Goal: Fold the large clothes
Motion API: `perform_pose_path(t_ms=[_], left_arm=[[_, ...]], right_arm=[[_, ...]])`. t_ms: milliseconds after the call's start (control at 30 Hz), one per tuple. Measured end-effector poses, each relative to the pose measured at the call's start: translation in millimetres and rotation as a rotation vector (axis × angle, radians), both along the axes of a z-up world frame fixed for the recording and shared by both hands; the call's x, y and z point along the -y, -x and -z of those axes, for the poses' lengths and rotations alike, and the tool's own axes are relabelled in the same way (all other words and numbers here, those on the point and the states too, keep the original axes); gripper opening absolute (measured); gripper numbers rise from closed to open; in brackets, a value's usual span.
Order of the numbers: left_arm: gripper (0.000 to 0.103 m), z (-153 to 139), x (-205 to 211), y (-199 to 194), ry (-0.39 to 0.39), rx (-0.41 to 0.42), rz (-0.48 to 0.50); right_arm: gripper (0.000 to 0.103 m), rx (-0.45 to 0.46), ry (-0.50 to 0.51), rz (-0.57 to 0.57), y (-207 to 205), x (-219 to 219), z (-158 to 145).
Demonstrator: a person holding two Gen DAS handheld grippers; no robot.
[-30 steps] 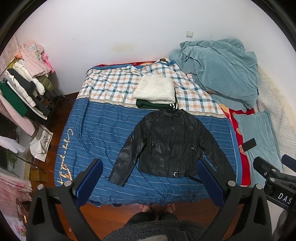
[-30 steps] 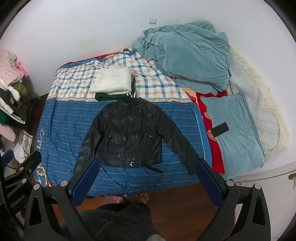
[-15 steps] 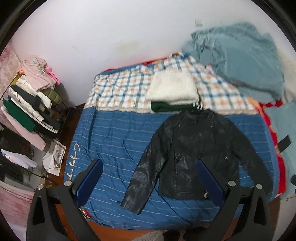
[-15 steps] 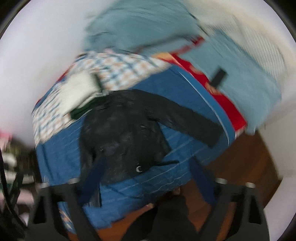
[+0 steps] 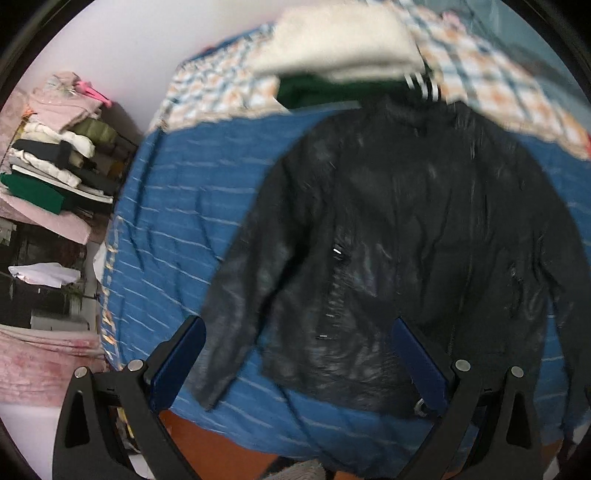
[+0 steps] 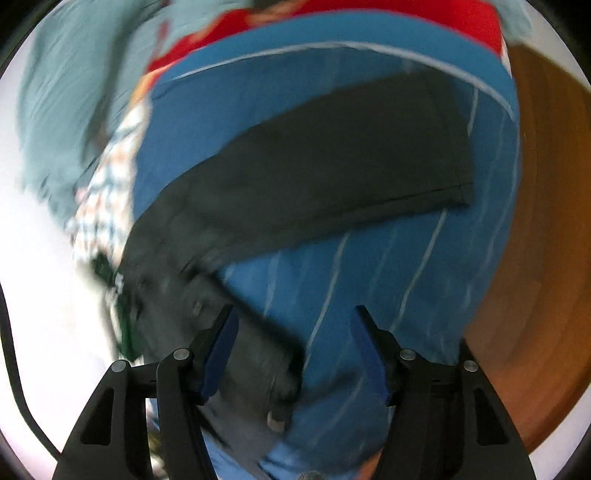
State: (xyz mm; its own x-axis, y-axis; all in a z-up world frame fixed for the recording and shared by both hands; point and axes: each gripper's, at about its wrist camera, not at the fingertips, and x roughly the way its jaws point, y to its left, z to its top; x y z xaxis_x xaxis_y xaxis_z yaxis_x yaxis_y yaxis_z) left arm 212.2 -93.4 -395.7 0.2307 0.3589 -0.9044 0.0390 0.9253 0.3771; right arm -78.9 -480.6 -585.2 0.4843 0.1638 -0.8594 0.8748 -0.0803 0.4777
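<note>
A black leather jacket (image 5: 399, 236) lay spread flat, front up, on the blue striped bedspread (image 5: 177, 221) of the bed, its collar toward the checked sheet (image 5: 214, 88) at the far end. In the left wrist view the left tongs (image 5: 299, 360) stood wide apart and held nothing; their fingers framed the jacket's hem and one sleeve, and whether they touched the cloth could not be told. Motion blur softened the jacket's zips and seams. Beyond the collar sat a folded white fleece (image 5: 340, 40) on a dark green garment (image 5: 332, 92), both cut off by the top edge. A rack of stacked clothes (image 5: 55, 155) stood beside the bed.

The right wrist view was heavily smeared. The right tongs (image 6: 293, 350) were also apart and empty, above the bedspread near the jacket's hem. The jacket's other sleeve (image 6: 332, 158) stretched out flat toward the bed's edge, with the wooden floor (image 6: 546, 258) past it. A teal blanket (image 6: 74, 110) and a red cloth (image 6: 332, 18) showed only as blurred patches.
</note>
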Motion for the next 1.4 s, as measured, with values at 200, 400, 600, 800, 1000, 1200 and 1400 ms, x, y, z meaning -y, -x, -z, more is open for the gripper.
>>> perform_pose_path(t_ms=[200, 400, 600, 800, 1000, 1200, 1400], left_arm=[[0.103, 58, 60, -15, -0.009, -0.059, 0.058], [0.103, 81, 103, -24, 0.016, -0.057, 0.12], [0.103, 106, 120, -31, 0.023, -0.08, 0.113], [0.103, 122, 122, -40, 0.021, -0.068, 0.102], [0.103, 122, 113, -43, 0.027, -0.056, 0.08], [0.103, 111, 89, -45, 0.062, -0.036, 0.018], [0.103, 103, 34, -44, 0.109, -0.016, -0.109]], right_arm=[[0.065, 0.044, -0.04, 0.251, 18, 35, 76], [0.065, 0.114, 0.113, 0.305, 12, 74, 58], [0.068, 0.148, 0.074, 0.339, 7, 70, 87], [0.071, 0.167, 0.123, 0.421, -17, 96, 90], [0.009, 0.15, 0.229, 0.39, -11, 114, 62], [0.007, 0.164, 0.371, 0.3, -29, 132, -10], [0.007, 0.21, 0.56, 0.051, -101, 109, -101]])
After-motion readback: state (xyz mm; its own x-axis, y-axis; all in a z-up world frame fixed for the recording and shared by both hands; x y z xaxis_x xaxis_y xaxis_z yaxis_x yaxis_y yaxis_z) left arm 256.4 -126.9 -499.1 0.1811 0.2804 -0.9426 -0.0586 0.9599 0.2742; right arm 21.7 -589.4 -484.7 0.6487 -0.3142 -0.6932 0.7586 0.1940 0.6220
